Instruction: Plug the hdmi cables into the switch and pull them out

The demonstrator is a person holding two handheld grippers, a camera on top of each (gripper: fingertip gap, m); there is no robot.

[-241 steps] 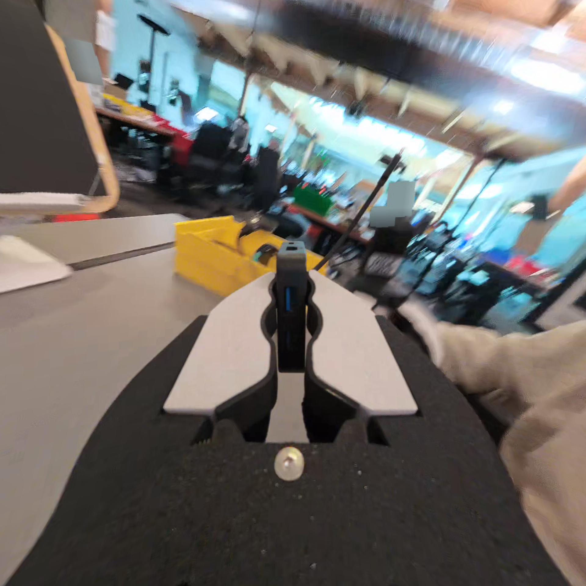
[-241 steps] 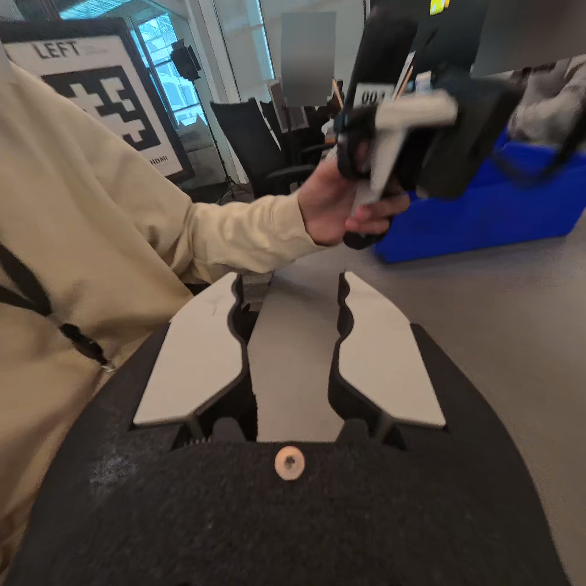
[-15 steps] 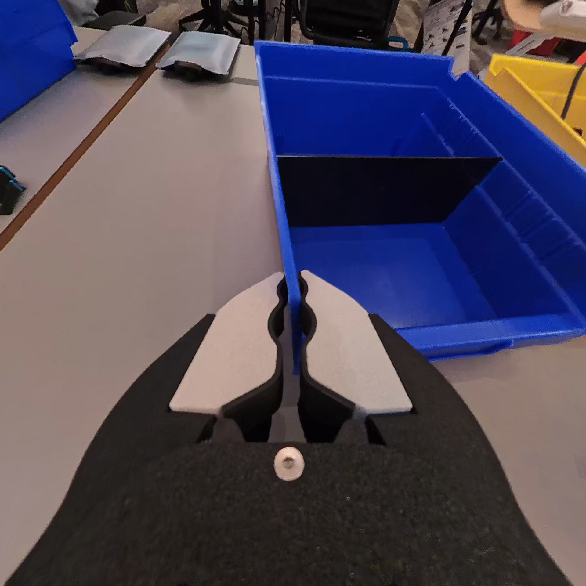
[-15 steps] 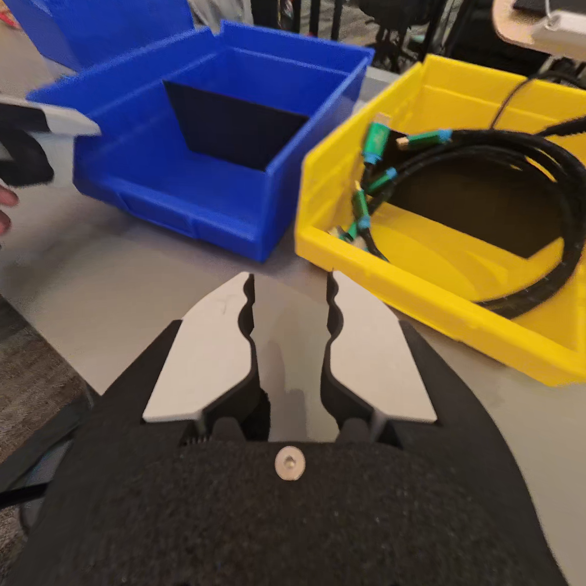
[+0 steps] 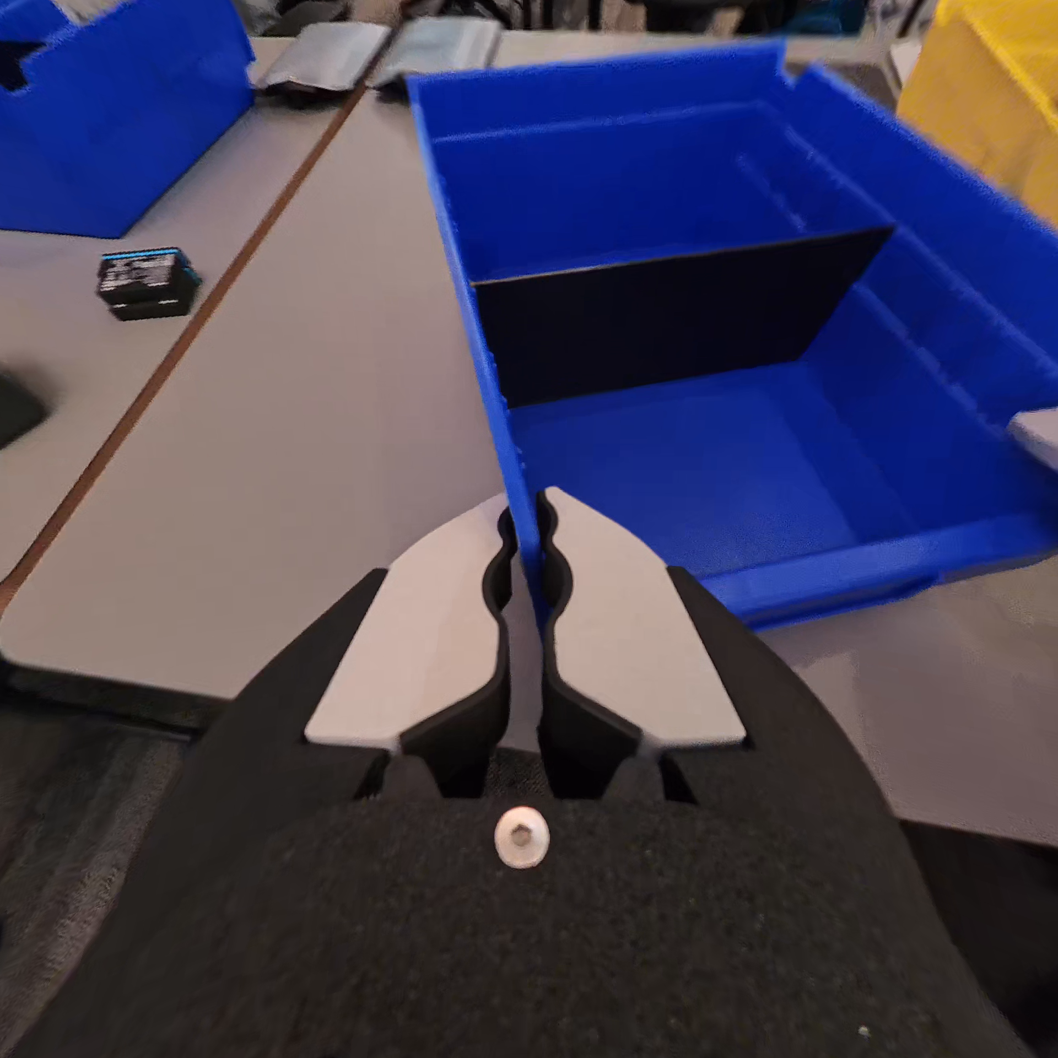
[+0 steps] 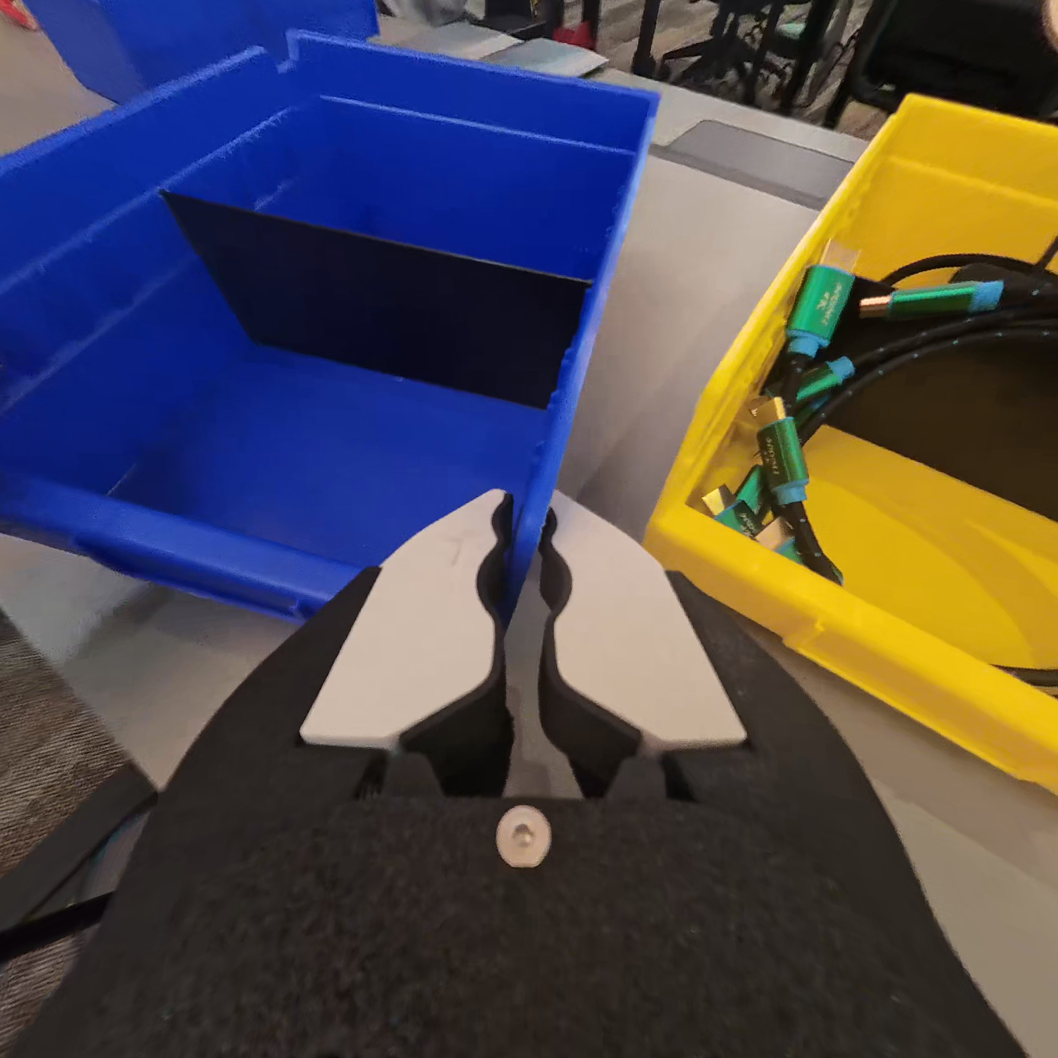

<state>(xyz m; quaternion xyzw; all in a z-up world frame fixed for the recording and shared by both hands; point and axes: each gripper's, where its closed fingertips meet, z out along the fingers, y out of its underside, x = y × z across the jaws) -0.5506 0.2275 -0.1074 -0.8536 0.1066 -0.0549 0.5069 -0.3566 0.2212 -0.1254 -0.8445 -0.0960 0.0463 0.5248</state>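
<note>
Both grippers, left (image 5: pixel 526 509) and right (image 6: pixel 524 506), pinched opposite walls of the blue bin (image 5: pixel 658 143) between their fingers, apparently repositioning it; cables (image 6: pixel 830 366) came next.

The deep blue moulded-plastic bin (image 5: pixel 973 240) looked smooth with a soft sheen, its flat black divider panel (image 5: pixel 658 320) matt. The bright yellow plastic bin (image 6: pixel 859 630) was glossier. Black braided cables (image 6: pixel 944 349) carried shiny green metallic plugs (image 6: pixel 818 309). The grey tabletop (image 5: pixel 320 401) was matt.

yellow bin (image 6: pixel 744 618) cut off at right edge, cable coils (image 6: pixel 944 349) partly out of frame, small black box (image 5: pixel 147 284) blurred
</note>
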